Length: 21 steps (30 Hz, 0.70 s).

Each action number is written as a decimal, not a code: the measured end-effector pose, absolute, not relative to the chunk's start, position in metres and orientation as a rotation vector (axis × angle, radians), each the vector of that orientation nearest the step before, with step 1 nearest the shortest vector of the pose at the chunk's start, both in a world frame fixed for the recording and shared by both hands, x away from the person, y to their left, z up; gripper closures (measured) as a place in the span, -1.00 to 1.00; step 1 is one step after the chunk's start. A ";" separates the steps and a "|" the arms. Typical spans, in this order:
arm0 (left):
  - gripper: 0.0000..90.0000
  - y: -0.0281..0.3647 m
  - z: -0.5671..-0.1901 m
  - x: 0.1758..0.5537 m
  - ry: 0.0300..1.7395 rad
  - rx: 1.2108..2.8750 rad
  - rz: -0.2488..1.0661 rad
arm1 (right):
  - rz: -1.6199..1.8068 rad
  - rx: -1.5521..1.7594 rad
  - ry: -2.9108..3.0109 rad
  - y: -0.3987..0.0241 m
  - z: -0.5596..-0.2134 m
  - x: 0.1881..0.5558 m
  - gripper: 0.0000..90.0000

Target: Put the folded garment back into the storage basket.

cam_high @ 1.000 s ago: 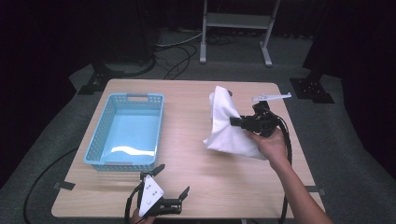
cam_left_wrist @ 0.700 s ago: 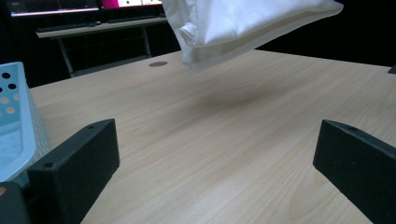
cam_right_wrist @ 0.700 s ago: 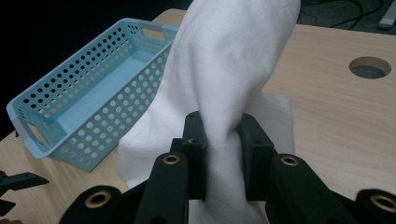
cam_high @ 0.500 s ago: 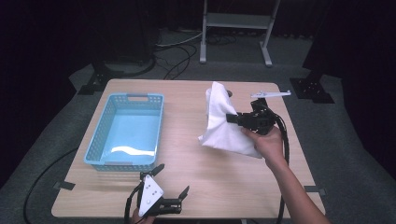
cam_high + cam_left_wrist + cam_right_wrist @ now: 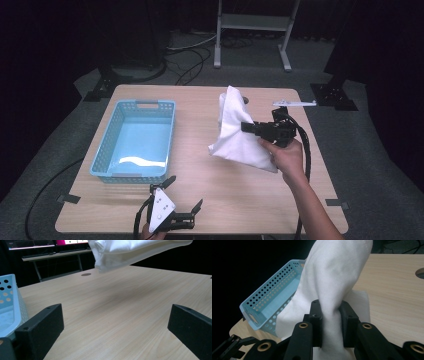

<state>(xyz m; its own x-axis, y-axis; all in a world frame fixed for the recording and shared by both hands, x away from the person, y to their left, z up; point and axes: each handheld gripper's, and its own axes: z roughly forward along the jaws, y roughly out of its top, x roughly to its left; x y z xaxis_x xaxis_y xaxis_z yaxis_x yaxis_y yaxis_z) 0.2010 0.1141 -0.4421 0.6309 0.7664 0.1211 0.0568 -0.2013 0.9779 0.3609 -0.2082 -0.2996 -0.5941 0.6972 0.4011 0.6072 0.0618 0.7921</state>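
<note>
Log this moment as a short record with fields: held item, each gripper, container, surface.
held item: white cloth, bunched and lifted off the table, hanging from the right gripper
right gripper: shut on the white cloth, over the table's right half
left gripper: open, nothing between its jaws, low at the near edge
container: blue basket, on the table's left half, apart from the cloth
surface: wooden table

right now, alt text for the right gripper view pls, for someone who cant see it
The right gripper pinches a bunched white cloth between its two black jaws. A light blue perforated basket sits behind on the wooden table.
</note>
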 end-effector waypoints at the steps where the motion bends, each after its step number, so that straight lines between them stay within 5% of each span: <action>1: -1.00 0.114 -0.442 0.201 0.684 1.671 0.744 | 1.583 1.373 2.220 -0.210 -0.300 0.360 0.68; 21: -1.00 0.114 -0.442 0.200 0.690 1.666 0.765 | 1.662 1.435 2.190 -0.211 -0.309 0.364 0.67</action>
<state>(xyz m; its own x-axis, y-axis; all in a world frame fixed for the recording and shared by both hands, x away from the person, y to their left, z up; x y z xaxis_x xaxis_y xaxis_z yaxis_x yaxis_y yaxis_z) 0.1998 0.1136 -0.4423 0.6187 0.7745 0.1316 0.0514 -0.2070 0.9770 0.3644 -0.2110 -0.3091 -0.5710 0.6750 0.4672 0.6317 -0.0022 0.7752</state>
